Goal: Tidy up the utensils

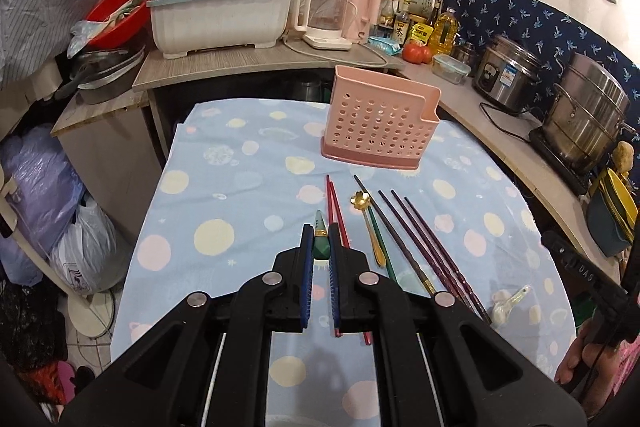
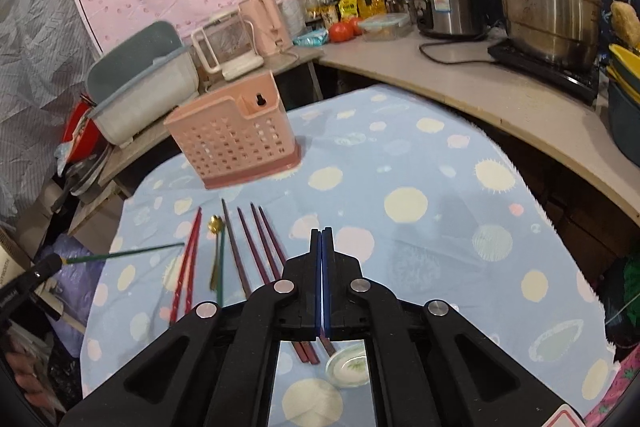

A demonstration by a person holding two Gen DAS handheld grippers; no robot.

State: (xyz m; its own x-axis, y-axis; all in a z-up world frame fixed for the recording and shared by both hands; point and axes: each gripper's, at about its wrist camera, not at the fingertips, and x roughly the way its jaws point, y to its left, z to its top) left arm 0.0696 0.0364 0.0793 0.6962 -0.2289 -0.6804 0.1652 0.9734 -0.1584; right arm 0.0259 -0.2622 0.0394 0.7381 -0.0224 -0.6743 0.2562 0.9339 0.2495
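Chopsticks make up most of the job: the left gripper [image 1: 321, 247] is clamped on a green chopstick [image 2: 124, 254], which in the right wrist view sticks out level above the blue spotted cloth [image 2: 420, 163], apart from the rest. It looks light, stiff and thin, likely slick, so a hold near the thick gold-banded end, as here, should stop it pivoting. On the cloth lie a red pair [image 1: 335, 205], a gold flower spoon [image 1: 360, 201], another green stick [image 1: 378, 237] and several dark purple chopsticks [image 1: 416, 227], side by side in front of the pink perforated holder [image 1: 380, 119], which stands upright and looks empty. The right gripper [image 2: 322, 233] hovers low over the cloth beside the purple sticks, jaws pressed together on nothing. A white ceramic spoon [image 2: 347, 367] lies beneath it.
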